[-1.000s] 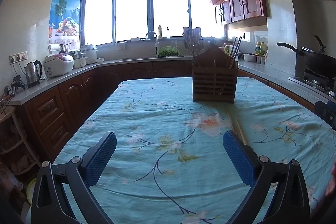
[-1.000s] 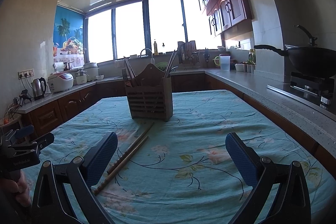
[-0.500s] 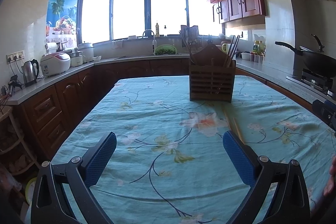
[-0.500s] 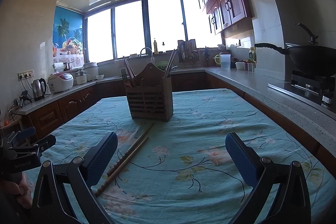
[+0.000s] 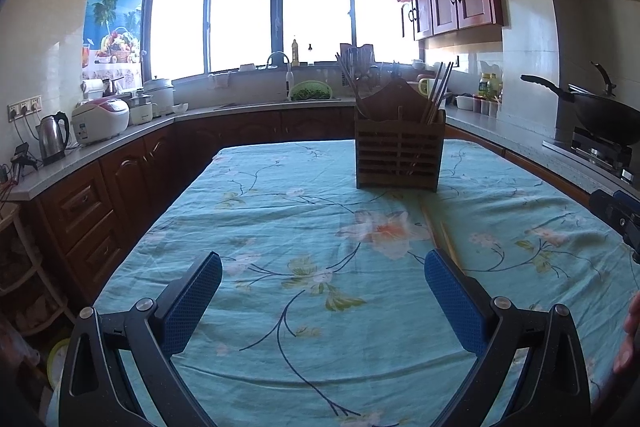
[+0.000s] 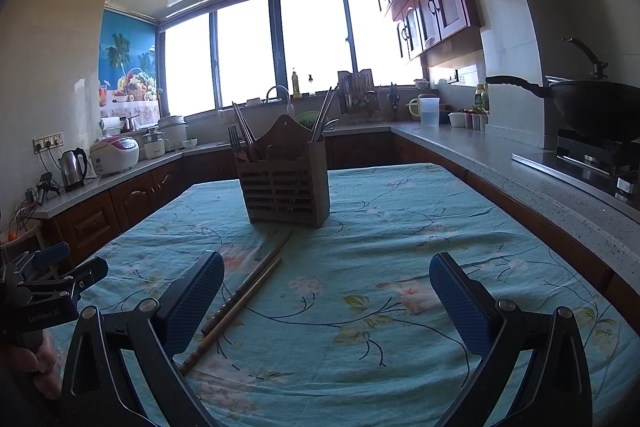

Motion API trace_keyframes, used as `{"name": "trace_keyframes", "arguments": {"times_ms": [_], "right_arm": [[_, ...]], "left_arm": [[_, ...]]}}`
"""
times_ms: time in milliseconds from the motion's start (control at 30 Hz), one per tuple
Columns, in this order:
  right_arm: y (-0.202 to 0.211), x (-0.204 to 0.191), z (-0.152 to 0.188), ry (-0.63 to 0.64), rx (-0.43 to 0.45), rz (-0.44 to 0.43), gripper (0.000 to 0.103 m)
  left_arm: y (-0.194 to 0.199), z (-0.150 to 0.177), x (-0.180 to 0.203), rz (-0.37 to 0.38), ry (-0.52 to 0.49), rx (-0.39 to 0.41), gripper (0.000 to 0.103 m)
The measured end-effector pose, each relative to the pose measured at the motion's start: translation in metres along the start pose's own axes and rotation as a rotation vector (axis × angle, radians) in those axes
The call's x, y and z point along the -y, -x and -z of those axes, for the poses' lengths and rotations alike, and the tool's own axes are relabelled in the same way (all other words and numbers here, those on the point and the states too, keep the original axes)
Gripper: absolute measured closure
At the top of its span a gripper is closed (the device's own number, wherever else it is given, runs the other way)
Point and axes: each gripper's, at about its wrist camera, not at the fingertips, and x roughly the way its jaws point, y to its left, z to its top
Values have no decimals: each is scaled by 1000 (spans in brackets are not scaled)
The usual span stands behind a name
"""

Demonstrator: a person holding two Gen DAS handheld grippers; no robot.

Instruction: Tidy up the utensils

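The right tool (image 6: 326, 301) hovers spread wide above the tabletop's (image 6: 400, 227) near edge, gripping nothing. Two chopsticks (image 6: 244, 291) lie flat on the cloth just beside its left finger, slanting away toward the wooden holder (image 6: 284, 189), which stands upright near the tabletop's middle with chopsticks and a fork in it. The left tool (image 5: 322, 301) is also spread and empty, the chopsticks (image 5: 438, 233) just beyond its right finger.
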Motion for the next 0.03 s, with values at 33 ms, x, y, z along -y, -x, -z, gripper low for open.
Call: {"name": "trace_keyframes", "arguments": {"times_ms": [33], "right_arm": [[0,0,0,0,-1,0,0]], "left_arm": [[0,0,1,1,0,-2,1]]}}
